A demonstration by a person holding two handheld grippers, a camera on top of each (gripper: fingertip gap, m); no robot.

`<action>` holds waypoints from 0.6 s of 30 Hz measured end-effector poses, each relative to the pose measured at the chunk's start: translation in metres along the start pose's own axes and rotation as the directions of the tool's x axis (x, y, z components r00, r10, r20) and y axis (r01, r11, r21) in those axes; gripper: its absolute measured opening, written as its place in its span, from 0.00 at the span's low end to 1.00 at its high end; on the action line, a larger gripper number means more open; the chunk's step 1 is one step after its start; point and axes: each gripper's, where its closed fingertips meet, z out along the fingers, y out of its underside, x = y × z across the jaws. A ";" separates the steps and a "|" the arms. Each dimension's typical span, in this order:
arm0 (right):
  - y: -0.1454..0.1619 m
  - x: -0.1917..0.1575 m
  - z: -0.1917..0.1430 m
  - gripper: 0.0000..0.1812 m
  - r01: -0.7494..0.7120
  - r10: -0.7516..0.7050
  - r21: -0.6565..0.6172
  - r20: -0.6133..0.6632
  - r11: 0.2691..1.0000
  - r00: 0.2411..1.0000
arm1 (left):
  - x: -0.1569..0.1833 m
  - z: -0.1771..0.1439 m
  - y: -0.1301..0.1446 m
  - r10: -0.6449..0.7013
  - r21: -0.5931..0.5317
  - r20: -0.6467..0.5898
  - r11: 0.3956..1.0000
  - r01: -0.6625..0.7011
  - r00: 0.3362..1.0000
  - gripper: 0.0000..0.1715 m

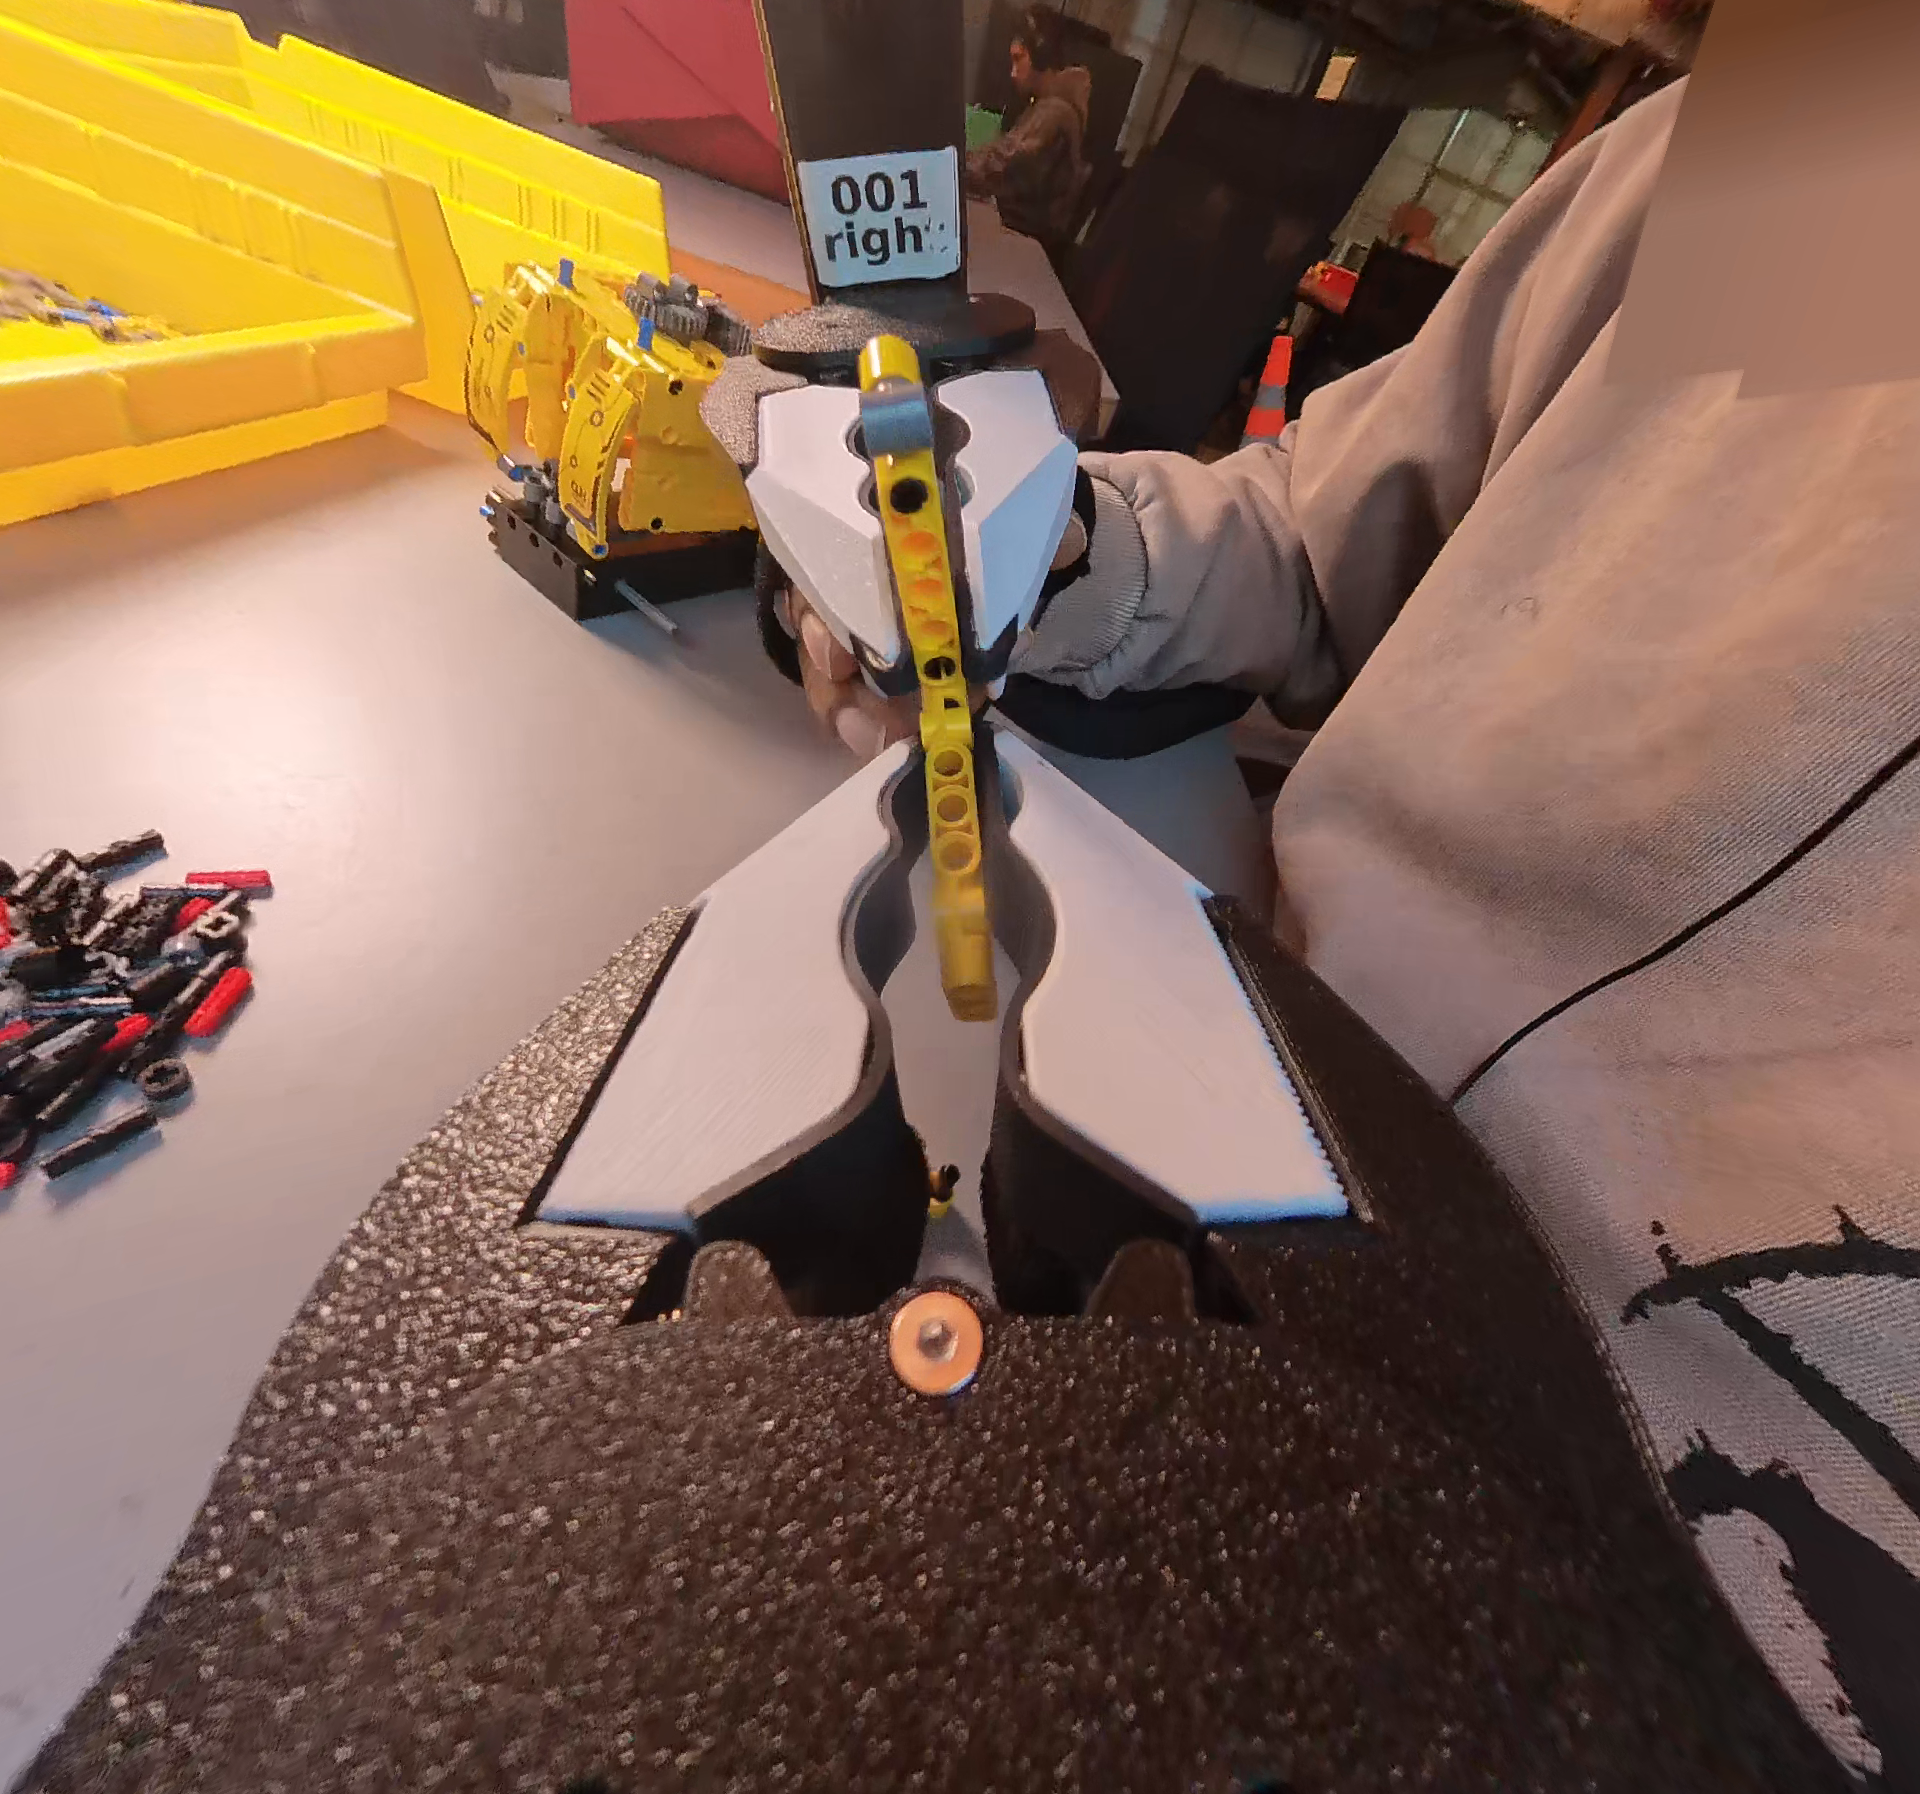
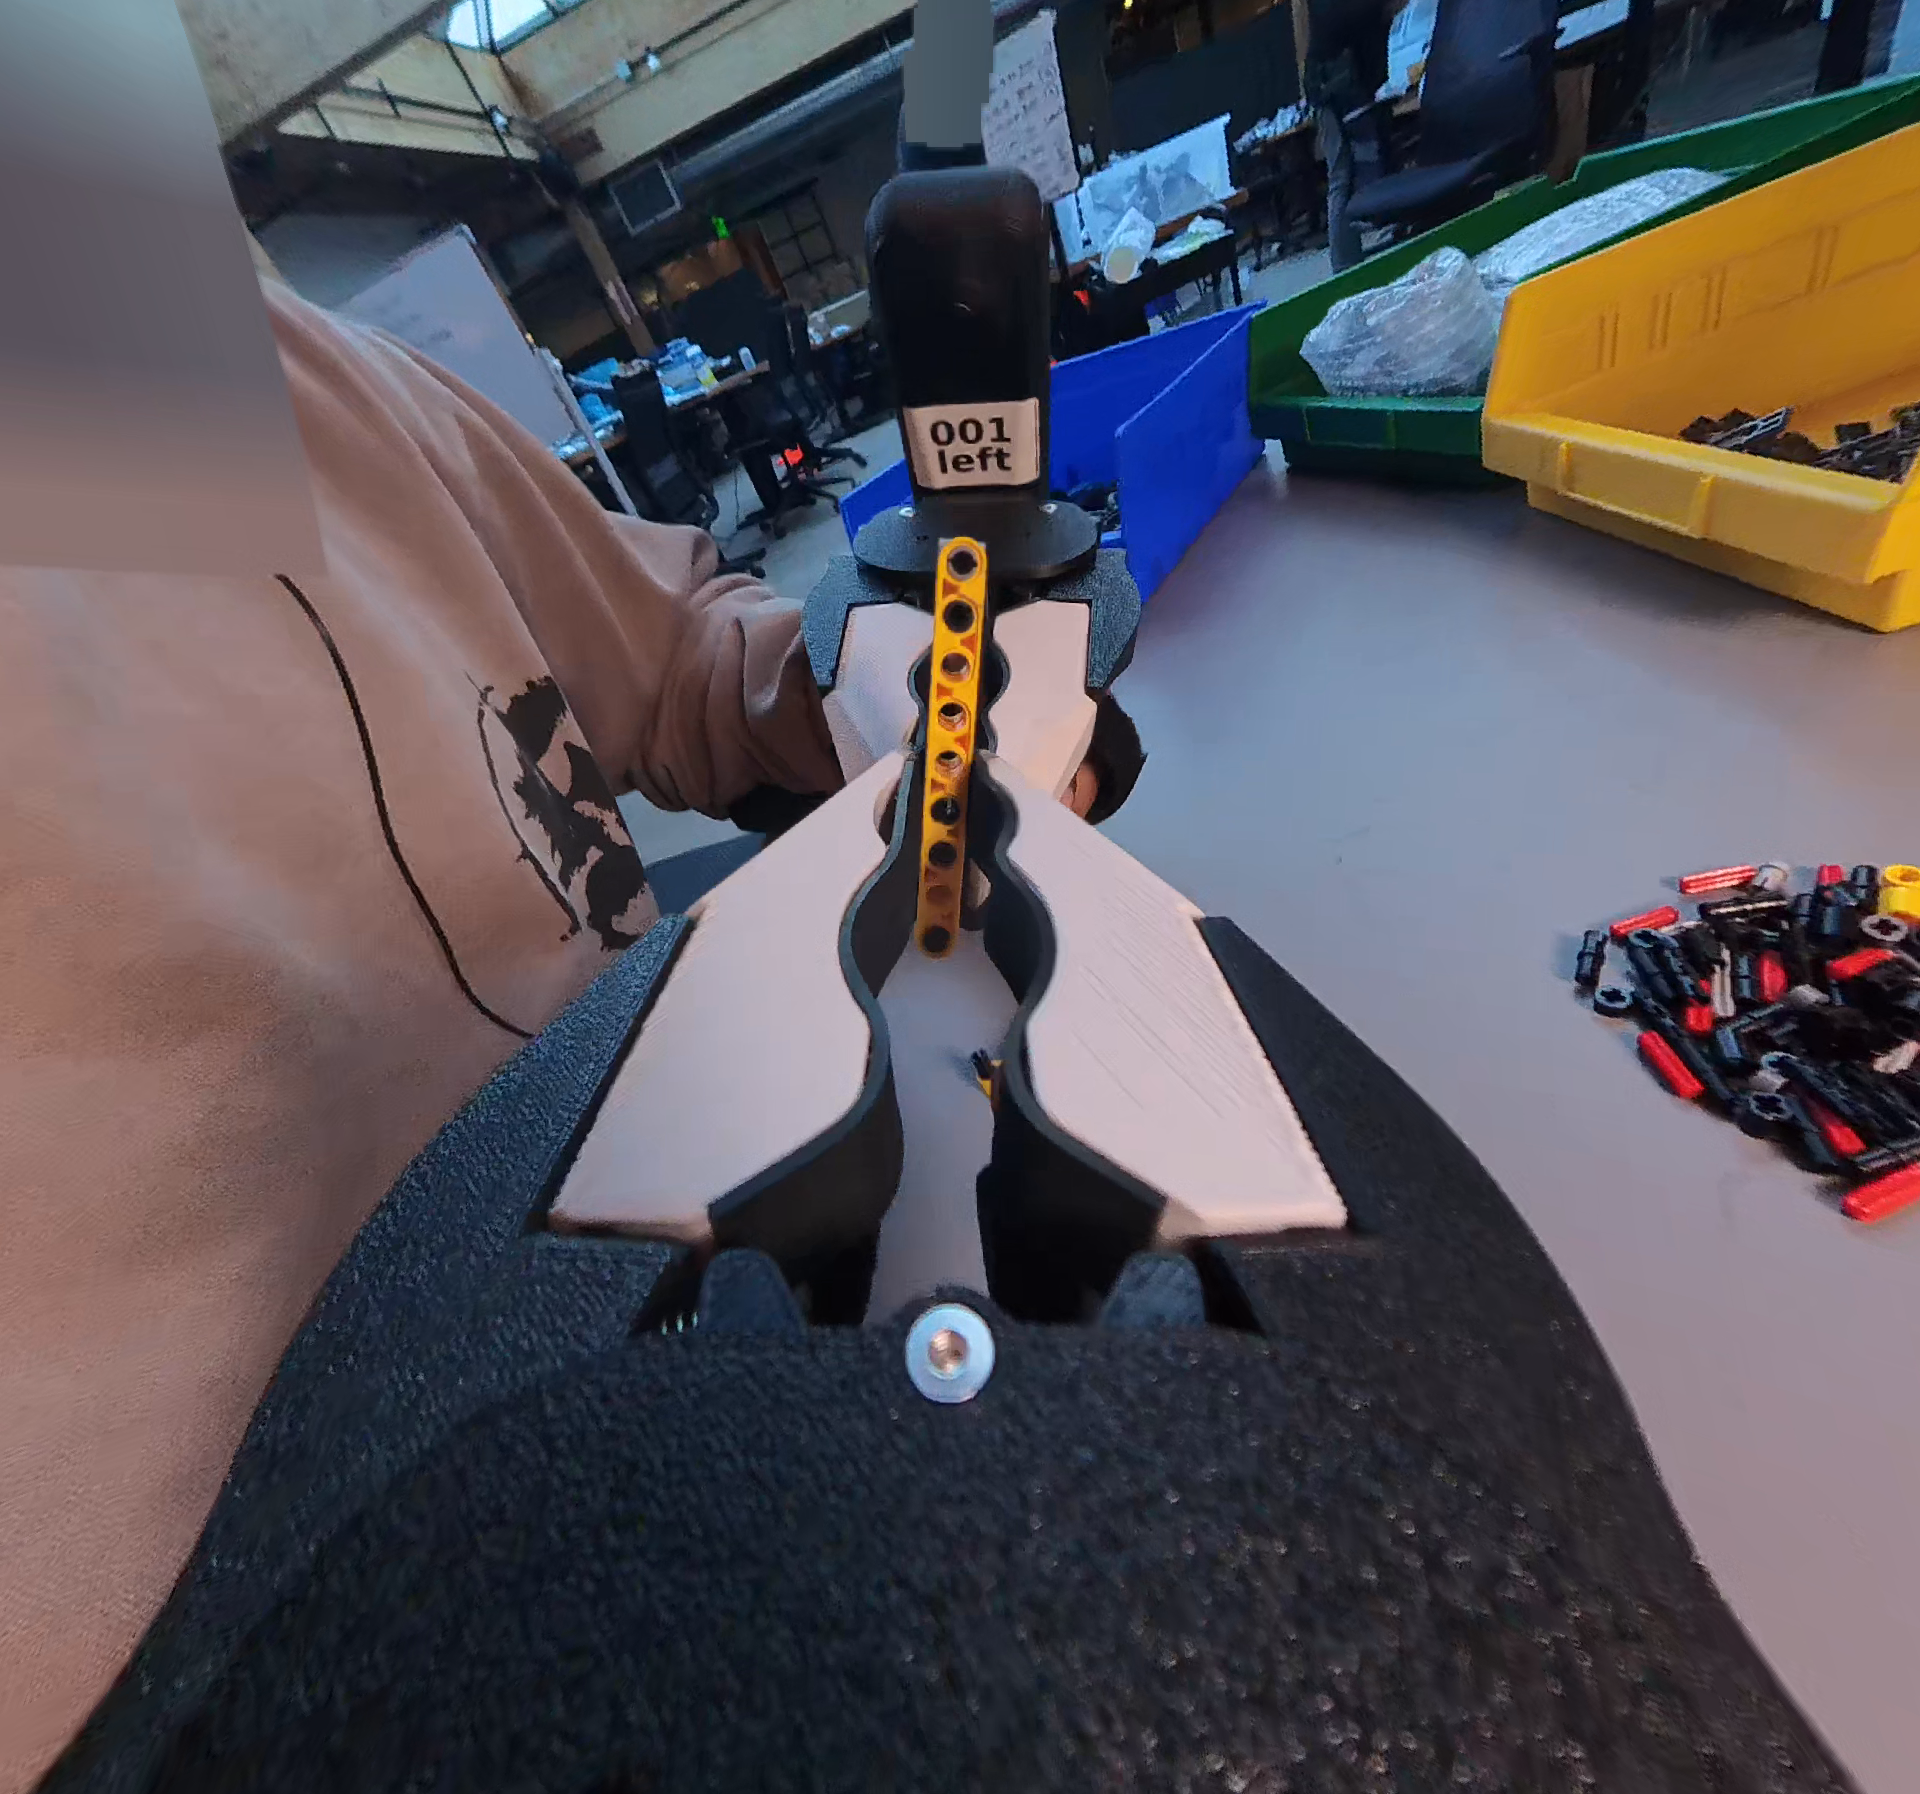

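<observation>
Plenty of bare surface (image 2: 1403, 757) around the pile of small black and red parts (image 2: 1787, 1027). Beyond the pile, a yellow bin (image 2: 1704, 456), green bin (image 2: 1351, 414) and blue bin (image 2: 1174, 435) wall things off; the person's sleeve (image 2: 582, 601) crowds the side opposite the pile.

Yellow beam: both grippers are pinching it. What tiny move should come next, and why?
Probably ease open the jaws of the left gripper a little. It and the right gripper meet tip to tip, both clamped on the beam above the table, so moving either hand might twist it. The right one seems to grip plenty of it.
</observation>
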 end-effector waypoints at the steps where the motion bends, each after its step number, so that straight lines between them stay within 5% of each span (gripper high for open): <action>1: -0.005 -0.003 -0.002 0.03 0.008 -0.008 0.013 0.008 1.000 1.000 | 0.003 -0.001 -0.005 -0.002 0.024 -0.016 1.000 0.003 1.000 0.04; 5: -0.020 -0.004 -0.016 0.03 -0.004 0.003 0.057 0.021 0.998 1.000 | 0.002 -0.013 -0.023 -0.028 0.103 -0.039 0.994 0.032 0.999 0.03; 10: -0.015 -0.005 -0.015 0.03 0.047 -0.047 0.002 0.011 0.999 0.999 | 0.002 -0.014 -0.017 0.009 0.061 -0.040 0.998 -0.007 0.999 0.04; 14: 0.000 -0.002 -0.013 0.04 0.098 -0.103 -0.142 -0.030 0.985 0.994 | -0.001 -0.013 -0.005 -0.028 0.024 -0.054 0.999 0.029 0.998 0.04; 18: -0.003 0.001 -0.014 0.08 0.051 -0.055 -0.066 -0.048 0.996 0.997 | -0.006 -0.012 -0.008 -0.034 0.040 -0.039 0.999 0.036 0.999 0.04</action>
